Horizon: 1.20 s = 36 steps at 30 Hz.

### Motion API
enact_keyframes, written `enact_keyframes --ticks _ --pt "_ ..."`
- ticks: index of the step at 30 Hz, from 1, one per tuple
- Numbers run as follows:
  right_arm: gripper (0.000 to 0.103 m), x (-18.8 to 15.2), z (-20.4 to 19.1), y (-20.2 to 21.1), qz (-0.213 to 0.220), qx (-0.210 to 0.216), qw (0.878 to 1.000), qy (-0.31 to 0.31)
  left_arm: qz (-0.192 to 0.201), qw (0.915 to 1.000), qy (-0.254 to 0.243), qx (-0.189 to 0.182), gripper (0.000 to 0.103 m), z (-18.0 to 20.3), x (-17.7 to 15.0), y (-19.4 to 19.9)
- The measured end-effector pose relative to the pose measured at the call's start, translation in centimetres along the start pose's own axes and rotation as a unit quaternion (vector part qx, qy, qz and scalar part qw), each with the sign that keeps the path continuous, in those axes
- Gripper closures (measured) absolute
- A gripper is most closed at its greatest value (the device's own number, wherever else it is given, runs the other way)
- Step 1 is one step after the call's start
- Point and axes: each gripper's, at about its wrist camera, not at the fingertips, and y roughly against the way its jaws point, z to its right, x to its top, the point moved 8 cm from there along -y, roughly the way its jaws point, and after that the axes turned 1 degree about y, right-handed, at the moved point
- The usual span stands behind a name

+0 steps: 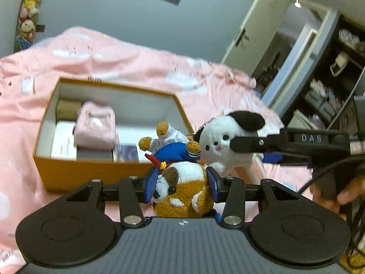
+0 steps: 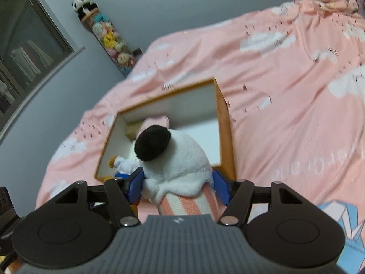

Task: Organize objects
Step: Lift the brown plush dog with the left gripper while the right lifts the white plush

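My left gripper (image 1: 181, 186) is shut on a brown and white plush dog (image 1: 182, 189) in a blue and white outfit, held head-down just in front of an open orange box (image 1: 91, 173). My right gripper (image 2: 176, 186) is shut on a white plush dog with black ears (image 2: 173, 159) and a pink striped body; it also shows in the left wrist view (image 1: 225, 141), at the box's right corner. The box (image 2: 224, 123) sits on a pink bedspread (image 2: 285, 91) and holds a pink folded item (image 1: 95, 125) and flat packets.
A grey wall lies behind the bed. A tall tube of small plush toys (image 2: 109, 38) stands in the corner by a glass cabinet (image 2: 25, 52). An open door (image 1: 262, 34) and dark shelves (image 1: 330, 86) are at the right.
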Motion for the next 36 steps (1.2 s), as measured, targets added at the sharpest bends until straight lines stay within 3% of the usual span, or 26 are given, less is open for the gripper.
enact_keyframes --ticks 7,14,27,36 --pt "0.037 2.8 -0.6 -1.4 0.023 0.015 0.999 -0.025 0.028 0.9996 0.002 0.007 0.051 -0.7 3.8 -1.8" --pt "0.037 5.9 -0.1 -5.3 0.038 -0.031 0.999 -0.013 0.039 0.9983 -0.016 0.039 0.051 -1.9 6.2 -5.9" --pt "0.037 7.8 1.2 -14.2 -0.002 -0.089 0.996 0.014 0.032 0.995 -0.044 0.084 0.051 -4.0 6.7 -12.4" --pt "0.037 8.3 2.1 -17.4 -0.015 -0.094 0.995 0.023 0.025 0.9904 -0.076 0.112 0.051 -4.6 7.3 -15.1"
